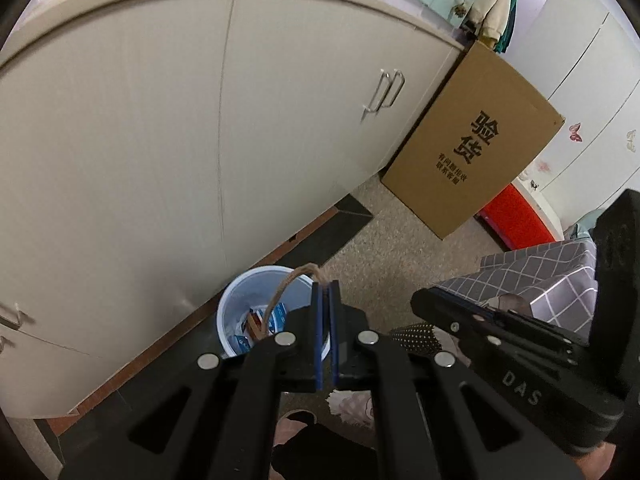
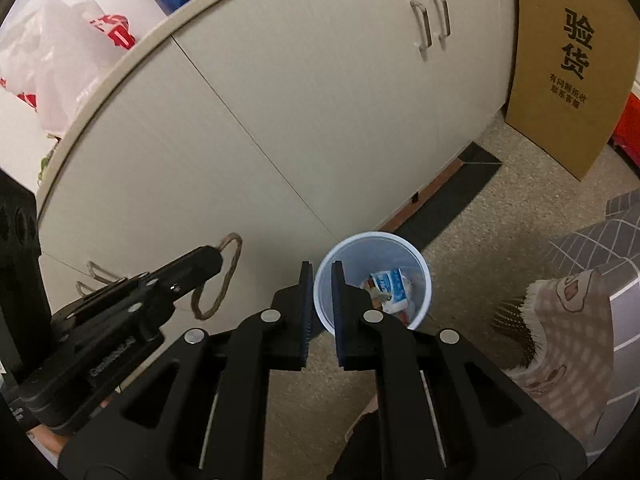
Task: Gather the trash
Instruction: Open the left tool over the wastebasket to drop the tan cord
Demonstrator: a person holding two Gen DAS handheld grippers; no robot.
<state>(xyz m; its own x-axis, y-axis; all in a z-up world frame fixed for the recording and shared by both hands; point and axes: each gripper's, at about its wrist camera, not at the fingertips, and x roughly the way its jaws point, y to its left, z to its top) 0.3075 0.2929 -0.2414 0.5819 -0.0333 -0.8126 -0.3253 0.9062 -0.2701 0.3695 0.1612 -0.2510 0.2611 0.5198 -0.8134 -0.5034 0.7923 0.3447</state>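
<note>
- Twine loop [image 1: 289,289] sits pinched in our left gripper [image 1: 327,292], jaws pressed together on it.
- Our right gripper [image 2: 321,276] holds nothing, jaws slightly parted.
- Trash bin [image 2: 420,276] stands just beyond both jaws, wrappers [image 2: 390,285] inside.
</note>
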